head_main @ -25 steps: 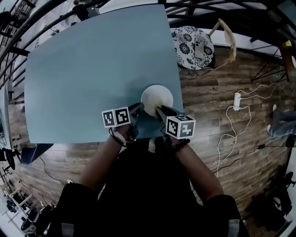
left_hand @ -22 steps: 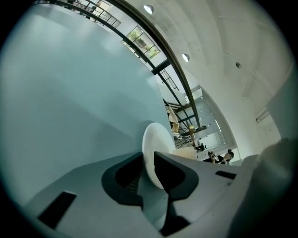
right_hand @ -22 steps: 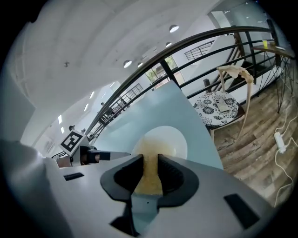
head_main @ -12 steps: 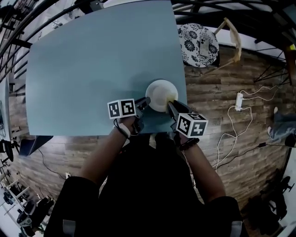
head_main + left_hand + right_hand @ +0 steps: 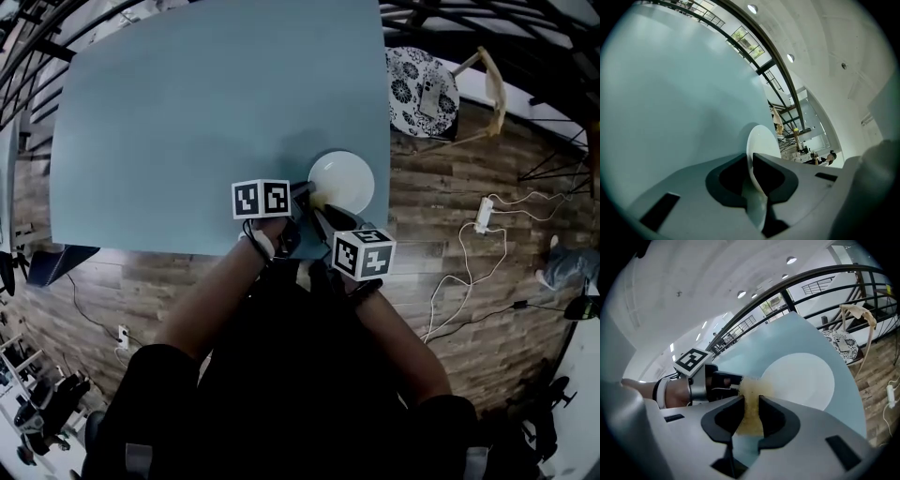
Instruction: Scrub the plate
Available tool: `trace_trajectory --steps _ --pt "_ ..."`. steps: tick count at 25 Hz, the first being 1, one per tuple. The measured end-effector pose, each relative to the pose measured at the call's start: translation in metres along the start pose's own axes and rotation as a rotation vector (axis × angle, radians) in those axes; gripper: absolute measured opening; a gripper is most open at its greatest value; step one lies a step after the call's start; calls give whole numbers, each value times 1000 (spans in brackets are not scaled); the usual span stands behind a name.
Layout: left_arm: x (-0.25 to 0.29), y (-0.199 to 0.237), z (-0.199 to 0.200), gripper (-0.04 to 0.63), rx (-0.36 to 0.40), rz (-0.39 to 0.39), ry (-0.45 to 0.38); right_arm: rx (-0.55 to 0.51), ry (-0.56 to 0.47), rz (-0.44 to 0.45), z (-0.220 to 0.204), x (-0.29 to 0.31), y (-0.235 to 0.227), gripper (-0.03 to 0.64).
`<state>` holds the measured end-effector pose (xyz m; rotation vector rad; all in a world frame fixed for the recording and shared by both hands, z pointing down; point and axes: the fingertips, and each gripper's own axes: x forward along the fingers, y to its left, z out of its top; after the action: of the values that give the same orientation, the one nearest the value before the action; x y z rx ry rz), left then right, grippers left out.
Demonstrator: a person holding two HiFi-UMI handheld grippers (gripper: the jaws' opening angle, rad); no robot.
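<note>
Near the front right edge of the teal table (image 5: pixel 187 122), a white plate (image 5: pixel 341 182) lies on the surface. Both forearms reach forward from the body in dark sleeves, wrists close together at the table edge. The left gripper (image 5: pixel 751 161) points rightward and its jaws are clamped on the plate's near rim. The right gripper (image 5: pixel 751 401) angles forward and to the left, its jaws pinching a tan sponge (image 5: pixel 750 404). The sponge's far end meets the plate's rim, just beside the left gripper's tips. A pale band circles the left wrist.
</note>
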<state>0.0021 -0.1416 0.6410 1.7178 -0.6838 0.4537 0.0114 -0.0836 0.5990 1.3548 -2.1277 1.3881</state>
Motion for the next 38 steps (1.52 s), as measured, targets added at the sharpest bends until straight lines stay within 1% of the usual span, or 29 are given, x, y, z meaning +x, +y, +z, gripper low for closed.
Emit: trace_trajectory --steps 6,12,19,23,26,29,33,36,38 --pt "0 -1 1 52 26 15 1 7 -8 2 -1 -5 -12 104" --pt "2 -3 -1 52 30 17 0 41 -40 -47 -1 -31 -45 104" --pt "8 -4 -2 54 30 13 1 81 -83 -102 10 -54 -80 104" --pt "8 -2 -2 54 27 7 4 116 -96 -132 15 -59 -88 104" --pt "5 -2 -2 52 23 3 7 109 -109 -145 29 -55 -86 104" --pt "4 -1 -2 54 29 7 14 91 -109 -107 49 -36 -73 104" --pt "2 -2 -1 54 43 7 27 62 -81 -15 74 3 -45 104" --pt "0 -3 -3 54 54 4 31 75 -34 54 75 31 -30 104" --pt "-2 -3 -6 54 55 2 31 88 1 85 70 43 -25 104"
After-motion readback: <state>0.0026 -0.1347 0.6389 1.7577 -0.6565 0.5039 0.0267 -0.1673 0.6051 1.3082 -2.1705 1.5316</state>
